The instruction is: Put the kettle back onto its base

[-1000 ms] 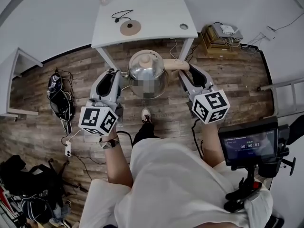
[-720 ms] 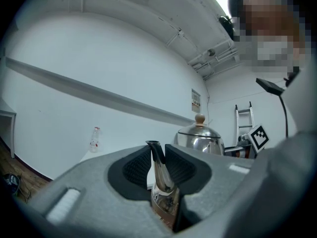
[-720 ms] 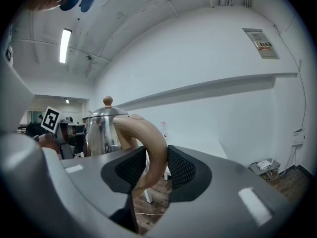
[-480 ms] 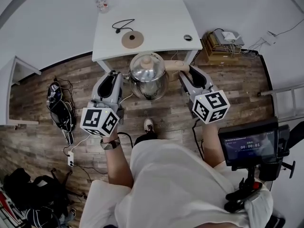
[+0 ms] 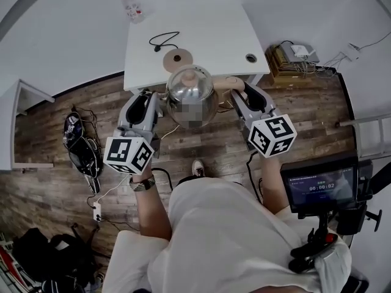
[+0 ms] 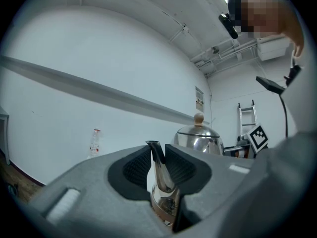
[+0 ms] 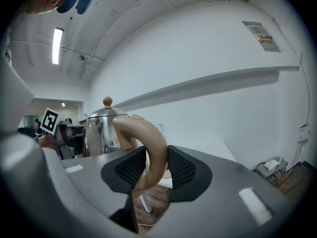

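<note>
Now holding the kettle (image 5: 190,93) up at the table's (image 5: 211,26) near edge, just short of the base (image 5: 178,58) on it. Clamped on the spout (image 6: 161,180) with the left gripper (image 6: 157,158), on the handle (image 7: 153,150) with the right gripper (image 7: 157,168).

White short-sleeved shirt (image 5: 232,237); dark bracelet (image 5: 141,183) on left wrist; pale shoe (image 5: 198,167). Grey moulded shells on left gripper (image 5: 154,100) and right gripper (image 5: 240,90); black ribbed pads (image 6: 136,170); white cube (image 5: 127,154) with black square markers on each.
</note>
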Available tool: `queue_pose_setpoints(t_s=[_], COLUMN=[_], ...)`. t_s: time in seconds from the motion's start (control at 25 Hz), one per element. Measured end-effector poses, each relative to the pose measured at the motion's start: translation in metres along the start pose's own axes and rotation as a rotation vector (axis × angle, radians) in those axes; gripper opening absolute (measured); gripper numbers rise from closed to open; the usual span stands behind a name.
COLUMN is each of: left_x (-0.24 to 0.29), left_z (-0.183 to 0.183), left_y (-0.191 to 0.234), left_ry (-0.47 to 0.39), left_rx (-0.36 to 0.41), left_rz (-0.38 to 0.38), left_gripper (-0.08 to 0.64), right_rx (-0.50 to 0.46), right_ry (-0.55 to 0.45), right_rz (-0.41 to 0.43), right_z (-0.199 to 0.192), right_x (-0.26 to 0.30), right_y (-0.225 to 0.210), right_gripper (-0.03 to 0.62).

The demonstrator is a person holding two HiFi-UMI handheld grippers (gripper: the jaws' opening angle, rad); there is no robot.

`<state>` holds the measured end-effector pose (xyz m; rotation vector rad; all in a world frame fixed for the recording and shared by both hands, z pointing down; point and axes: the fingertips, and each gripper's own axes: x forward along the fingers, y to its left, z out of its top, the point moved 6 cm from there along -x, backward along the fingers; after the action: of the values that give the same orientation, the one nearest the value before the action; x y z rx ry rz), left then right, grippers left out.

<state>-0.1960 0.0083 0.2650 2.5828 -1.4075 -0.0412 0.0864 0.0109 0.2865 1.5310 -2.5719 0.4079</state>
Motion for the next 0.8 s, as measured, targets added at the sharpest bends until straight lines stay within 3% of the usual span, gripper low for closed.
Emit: queue_pose_setpoints(t_s=[0.8], left_x=[-0.0009], left_z=[0.0058], left_y=[-0.0003], left_ry=[0.007], left_rx=[0.01], left_rz=[-0.008], left_gripper=[0.092], right_rx=[0.015], right_ry=[-0.019], right_rz=[0.001], right_z=[0.0024], right_x=[-0.0004], right_y=[0.0016], right_gripper=[0.138])
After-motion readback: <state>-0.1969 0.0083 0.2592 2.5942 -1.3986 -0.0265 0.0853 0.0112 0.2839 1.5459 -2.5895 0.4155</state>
